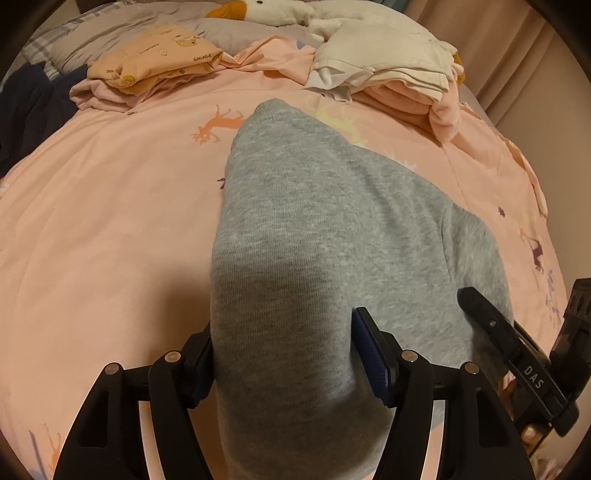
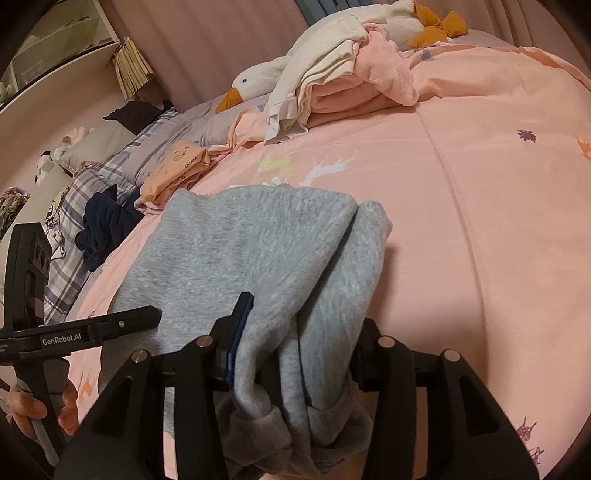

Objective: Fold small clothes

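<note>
A grey knit garment (image 1: 325, 236) lies on the pink bedspread (image 1: 110, 221), folded lengthwise. My left gripper (image 1: 282, 354) is shut on its near end, the cloth bunched between the blue-padded fingers. My right gripper (image 2: 295, 354) is shut on the garment's (image 2: 258, 243) other near corner, with folds of grey cloth hanging between the fingers. The right gripper's finger shows at the right edge of the left wrist view (image 1: 517, 354). The left gripper shows at the left of the right wrist view (image 2: 74, 332).
Folded orange clothes (image 1: 155, 59) sit at the back left. A white and pink folded stack (image 1: 388, 70) sits at the back right. A goose plush (image 1: 266, 11) lies behind. Dark clothes (image 1: 26, 110) lie at the left edge. Bare bedspread (image 2: 480, 221) lies right of the garment.
</note>
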`<move>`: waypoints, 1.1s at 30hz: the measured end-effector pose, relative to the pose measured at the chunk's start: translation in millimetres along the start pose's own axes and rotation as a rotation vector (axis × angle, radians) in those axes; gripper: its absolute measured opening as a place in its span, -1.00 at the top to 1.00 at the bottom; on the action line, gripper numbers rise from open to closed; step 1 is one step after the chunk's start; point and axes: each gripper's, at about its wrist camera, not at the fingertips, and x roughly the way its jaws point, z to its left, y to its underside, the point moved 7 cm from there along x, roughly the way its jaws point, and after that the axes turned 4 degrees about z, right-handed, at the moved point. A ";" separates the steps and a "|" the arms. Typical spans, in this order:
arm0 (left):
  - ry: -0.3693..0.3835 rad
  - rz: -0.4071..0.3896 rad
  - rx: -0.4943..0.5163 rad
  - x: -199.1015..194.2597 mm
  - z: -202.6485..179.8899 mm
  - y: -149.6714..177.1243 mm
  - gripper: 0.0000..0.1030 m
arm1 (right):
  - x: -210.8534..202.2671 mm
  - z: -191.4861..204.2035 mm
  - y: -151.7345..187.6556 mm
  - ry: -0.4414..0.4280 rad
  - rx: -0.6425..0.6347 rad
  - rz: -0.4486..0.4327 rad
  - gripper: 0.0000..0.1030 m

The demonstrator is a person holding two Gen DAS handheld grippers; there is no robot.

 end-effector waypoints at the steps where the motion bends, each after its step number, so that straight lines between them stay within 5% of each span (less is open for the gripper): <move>1: -0.002 0.000 -0.002 -0.1 0.3 0.4 -0.28 | -0.3 -0.6 -0.2 0.002 0.000 0.000 0.08; 33: -0.061 0.006 0.001 -8.7 -0.2 13.9 -0.31 | -2.4 -7.7 -2.0 0.015 0.010 -0.005 -0.03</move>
